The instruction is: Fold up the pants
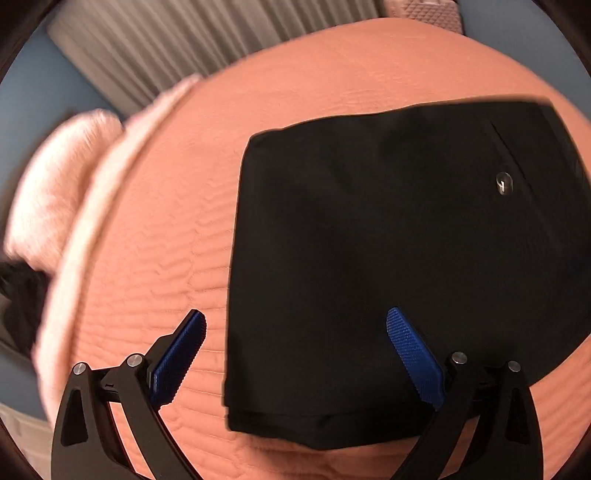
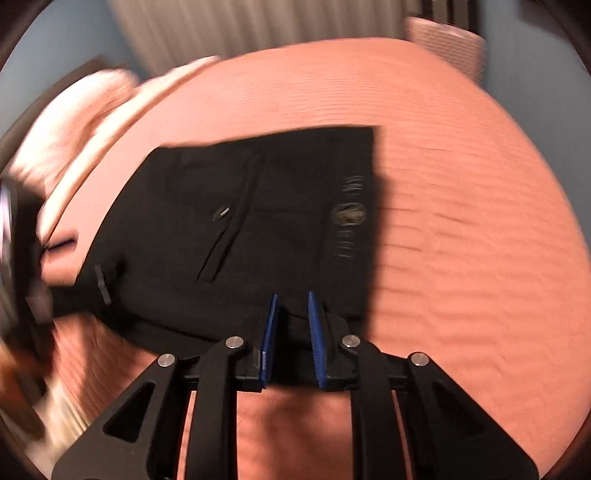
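The black pants point(image 1: 388, 258) lie folded into a flat stack on the salmon bedspread point(image 1: 155, 240). A back pocket with a metal button point(image 1: 504, 182) faces up. My left gripper point(image 1: 295, 347) is open and empty, hovering above the stack's near left corner. In the right wrist view the pants point(image 2: 258, 229) show a pocket slit and a round label point(image 2: 349, 215). My right gripper point(image 2: 291, 314) has its blue pads point(image 2: 317, 332) close together with a narrow gap, at the near edge of the stack; dark cloth shows between them. That view is motion-blurred.
A pale pink folded blanket point(image 1: 55, 199) lies at the bed's left end, also in the right wrist view point(image 2: 74, 122). Grey curtains point(image 1: 177, 40) hang behind the bed. A pink quilted object point(image 1: 424, 11) sits at the far edge. Bare bedspread point(image 2: 480, 240) lies right of the pants.
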{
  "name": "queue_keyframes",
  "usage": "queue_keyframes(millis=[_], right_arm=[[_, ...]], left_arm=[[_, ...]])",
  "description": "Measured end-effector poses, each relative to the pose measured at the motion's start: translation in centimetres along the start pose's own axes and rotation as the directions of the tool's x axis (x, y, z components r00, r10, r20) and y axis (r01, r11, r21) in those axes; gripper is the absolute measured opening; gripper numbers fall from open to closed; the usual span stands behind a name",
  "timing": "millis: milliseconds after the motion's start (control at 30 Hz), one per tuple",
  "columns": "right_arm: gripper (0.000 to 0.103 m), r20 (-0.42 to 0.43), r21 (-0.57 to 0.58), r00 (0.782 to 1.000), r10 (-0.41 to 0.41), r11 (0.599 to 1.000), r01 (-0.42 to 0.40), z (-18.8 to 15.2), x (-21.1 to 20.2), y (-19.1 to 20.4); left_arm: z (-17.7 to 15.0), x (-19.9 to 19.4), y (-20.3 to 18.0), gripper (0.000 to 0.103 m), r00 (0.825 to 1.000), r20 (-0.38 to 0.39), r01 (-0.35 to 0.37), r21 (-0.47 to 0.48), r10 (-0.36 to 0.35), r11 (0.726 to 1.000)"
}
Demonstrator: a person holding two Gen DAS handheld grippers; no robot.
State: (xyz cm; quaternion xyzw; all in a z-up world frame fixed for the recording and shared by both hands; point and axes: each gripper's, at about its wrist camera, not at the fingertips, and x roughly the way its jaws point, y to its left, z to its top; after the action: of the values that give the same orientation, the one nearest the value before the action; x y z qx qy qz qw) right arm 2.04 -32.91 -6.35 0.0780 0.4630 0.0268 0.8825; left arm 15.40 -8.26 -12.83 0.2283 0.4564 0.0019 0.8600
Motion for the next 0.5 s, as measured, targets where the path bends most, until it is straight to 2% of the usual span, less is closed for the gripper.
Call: queue_keyframes(millis=[67, 100, 133, 167, 200, 233, 267, 300, 367, 400, 433, 500], right_arm=[[0.021, 0.020, -0.032, 0.998, 0.064, 0.997, -0.063, 1.5, -0.7, 1.2], [0.019, -0.011, -0.087, 0.998, 0.067, 0.994, -0.068, 1.4, 0.3, 2.4], [0.019, -0.047, -0.122, 0.998, 0.035, 0.992, -0.041, 1.2, 1.6, 2.4], [0.019, -0.118, -0.139, 0.993, -0.017, 0.990, 0.000, -0.1, 3.7, 1.6], [0.016, -0.132, -0.115, 0.991, 0.023, 0.993, -0.038, -2.3, 4.2, 1.1], [0.014, -0.094, -0.052, 0.992, 0.089, 0.994, -0.094, -3.0, 3.6, -0.4], [0.011, -0.101, 0.021, 0.988, 0.117, 0.993, -0.116, -2.9, 2.8, -1.6], [0.012, -0.098, 0.068, 0.989, 0.107, 0.993, -0.101, -2.4, 1.6, -2.0], [0.017, -0.036, 0.055, 0.997, 0.070, 0.996, -0.068, -0.8, -0.2, -1.3], [0.017, -0.016, 0.035, 0.996, 0.085, 0.996, -0.085, 0.5, -1.4, 1.0], [0.017, 0.000, 0.006, 0.994, 0.109, 0.994, -0.109, 2.3, -1.3, 1.7], [0.017, 0.009, -0.025, 0.990, 0.139, 0.990, -0.138, 4.9, 0.0, 3.6]], left_arm=[[0.4, -0.1, 0.4, 0.097, 1.000, -0.028, 0.006, -0.035, -0.007, 0.999], [0.9, -0.2, 0.5, 0.097, 0.999, -0.042, 0.031, -0.063, -0.033, 0.998], [1.1, 0.1, 0.4, 0.097, 0.996, -0.054, 0.062, -0.077, -0.066, 0.995], [1.2, 0.2, 0.2, 0.097, 0.996, -0.062, 0.056, -0.063, -0.060, 0.996], [0.9, 0.1, 0.1, 0.098, 0.997, -0.059, 0.049, -0.041, -0.051, 0.998], [0.5, 0.0, 0.5, 0.098, 0.997, -0.057, 0.045, -0.014, -0.046, 0.999], [0.1, -0.2, 1.0, 0.098, 0.998, -0.056, 0.033, -0.011, -0.033, 0.999], [-0.3, -0.8, 2.1, 0.098, 0.999, -0.046, 0.001, -0.018, -0.002, 1.000], [-0.3, -1.5, 3.5, 0.098, 1.000, -0.031, -0.008, -0.064, 0.006, 0.998], [0.0, -1.6, 4.0, 0.098, 0.999, -0.032, 0.014, -0.089, -0.017, 0.996], [0.9, -1.4, 5.2, 0.098, 0.998, -0.026, 0.059, -0.126, -0.063, 0.990], [2.9, -1.5, 5.0, 0.098, 0.995, -0.001, 0.094, -0.147, -0.095, 0.985]])
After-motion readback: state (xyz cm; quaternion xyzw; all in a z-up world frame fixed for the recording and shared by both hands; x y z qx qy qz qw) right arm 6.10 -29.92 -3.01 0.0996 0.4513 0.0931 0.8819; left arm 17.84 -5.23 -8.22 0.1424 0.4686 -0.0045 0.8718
